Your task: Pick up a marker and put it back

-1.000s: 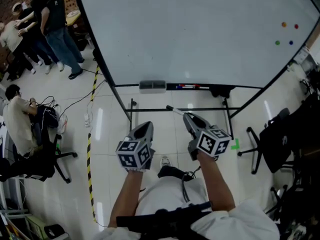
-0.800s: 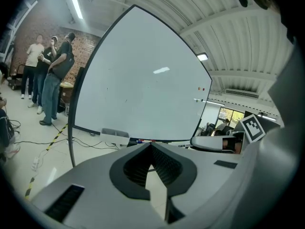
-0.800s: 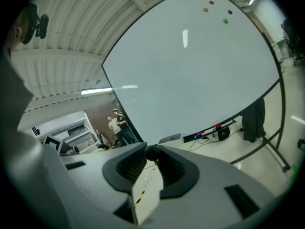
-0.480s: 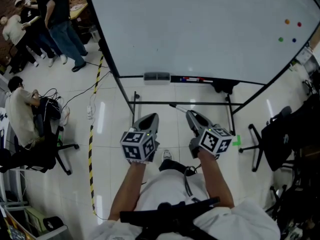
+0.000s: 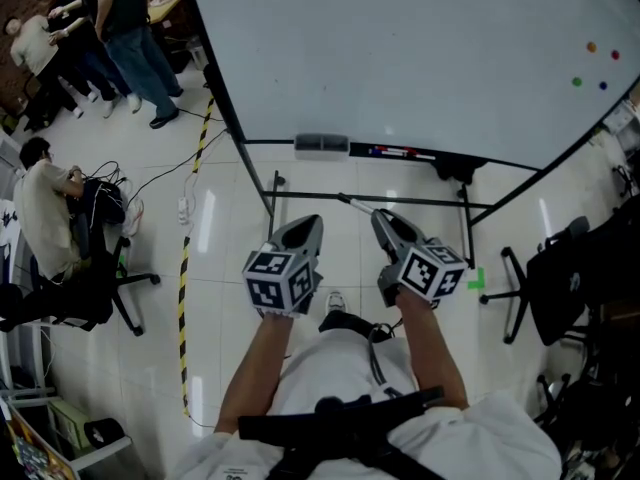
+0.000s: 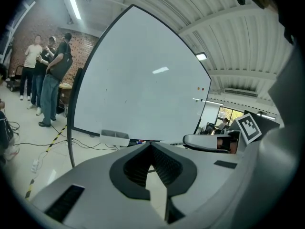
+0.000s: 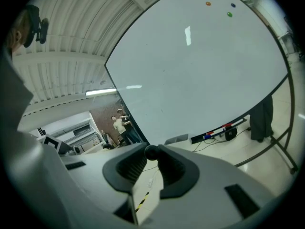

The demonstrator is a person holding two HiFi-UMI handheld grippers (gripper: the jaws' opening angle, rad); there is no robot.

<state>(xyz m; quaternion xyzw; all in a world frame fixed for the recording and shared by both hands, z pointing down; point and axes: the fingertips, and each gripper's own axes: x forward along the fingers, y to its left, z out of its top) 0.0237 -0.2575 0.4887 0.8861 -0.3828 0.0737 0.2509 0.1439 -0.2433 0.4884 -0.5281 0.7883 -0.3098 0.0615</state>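
The right gripper [image 5: 381,219] is clamped on one end of a marker [image 5: 352,203], in the air short of the whiteboard tray [image 5: 400,153]. It looks light, stiff and slick, so a mid-barrel grip would likely be steadier. The left gripper [image 5: 306,226] is closed and empty.

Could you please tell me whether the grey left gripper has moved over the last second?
No. The grey left gripper sits just below the left end of the whiteboard stand's black crossbar, as before; only the camera view shifted.
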